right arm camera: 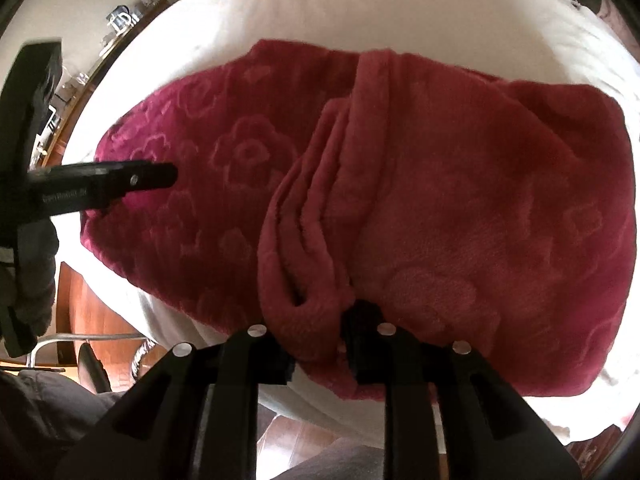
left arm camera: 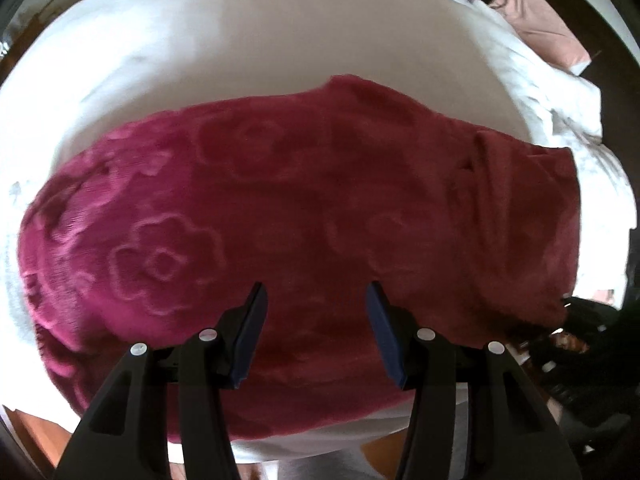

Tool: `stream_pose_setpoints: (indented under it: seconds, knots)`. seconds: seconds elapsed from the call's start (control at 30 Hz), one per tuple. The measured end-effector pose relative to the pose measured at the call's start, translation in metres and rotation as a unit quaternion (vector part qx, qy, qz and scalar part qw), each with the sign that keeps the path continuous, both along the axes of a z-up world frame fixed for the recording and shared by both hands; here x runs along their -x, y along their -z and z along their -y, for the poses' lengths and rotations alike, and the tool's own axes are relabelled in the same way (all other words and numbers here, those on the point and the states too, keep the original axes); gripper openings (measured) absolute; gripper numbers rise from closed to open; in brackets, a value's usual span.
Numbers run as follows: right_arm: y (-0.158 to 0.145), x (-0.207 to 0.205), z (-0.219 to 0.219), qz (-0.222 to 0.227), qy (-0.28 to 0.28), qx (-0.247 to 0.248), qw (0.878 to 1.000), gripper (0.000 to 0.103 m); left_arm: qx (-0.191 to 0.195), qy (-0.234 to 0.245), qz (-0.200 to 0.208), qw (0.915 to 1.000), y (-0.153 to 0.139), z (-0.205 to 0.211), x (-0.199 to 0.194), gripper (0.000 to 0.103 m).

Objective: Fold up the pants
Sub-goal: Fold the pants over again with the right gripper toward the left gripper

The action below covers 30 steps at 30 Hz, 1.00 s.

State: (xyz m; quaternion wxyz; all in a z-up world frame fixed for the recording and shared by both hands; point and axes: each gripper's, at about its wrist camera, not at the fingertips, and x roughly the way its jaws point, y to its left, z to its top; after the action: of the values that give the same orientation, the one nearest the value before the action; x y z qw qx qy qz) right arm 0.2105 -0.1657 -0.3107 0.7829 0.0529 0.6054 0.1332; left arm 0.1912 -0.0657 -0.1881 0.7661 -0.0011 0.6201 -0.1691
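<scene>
Right gripper (right arm camera: 320, 332) clamped on bunched folds of one crimson flower-embossed fleece pants (right arm camera: 460, 184), left gripper (left arm camera: 316, 300) spread open above them, near edge of white bed (left arm camera: 240, 48).

White bed sheet (left arm camera: 240, 40), pink pillow (left arm camera: 536, 24), wooden floor (right arm camera: 304, 444).

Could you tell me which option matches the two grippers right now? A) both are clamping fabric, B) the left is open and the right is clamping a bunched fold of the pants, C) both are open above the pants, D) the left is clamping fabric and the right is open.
B: the left gripper hangs open over the flat pants, while the right gripper has a bunched fold pinched between its fingers.
</scene>
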Motion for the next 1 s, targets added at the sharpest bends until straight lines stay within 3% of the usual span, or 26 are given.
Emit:
stream_pose_setpoints:
  seconds: [0.07,0.2,0.33,0.63,0.77,1.0]
  knots:
    - [-0.002,0.003,0.003,-0.012,-0.011,-0.018,1.0,0.04,0.012,0.008,-0.005,0.9999,0.017,0.006,-0.002,0.052]
    - [-0.016,0.011,0.01,-0.027,-0.051,-0.069,0.996,0.049,0.034,0.008,-0.015,0.9993,0.03,0.021,-0.008,0.052]
    - [-0.034,0.013,0.034,-0.033,-0.072,-0.097,0.992,0.049,0.078,-0.014,-0.031,0.9964,0.033,0.039,-0.013,0.059]
    - [-0.046,-0.035,0.123,-0.023,-0.009,-0.101,0.995,0.049,0.118,-0.05,-0.054,0.9903,0.037,0.079,-0.004,0.072]
    - [-0.049,-0.062,0.142,-0.017,-0.022,-0.1,0.995,0.049,0.107,-0.072,-0.066,0.9894,0.044,0.091,0.008,0.073]
    - [-0.048,-0.086,0.147,-0.011,-0.088,-0.096,0.991,0.049,0.035,-0.145,-0.028,0.9884,0.03,0.088,0.037,0.073]
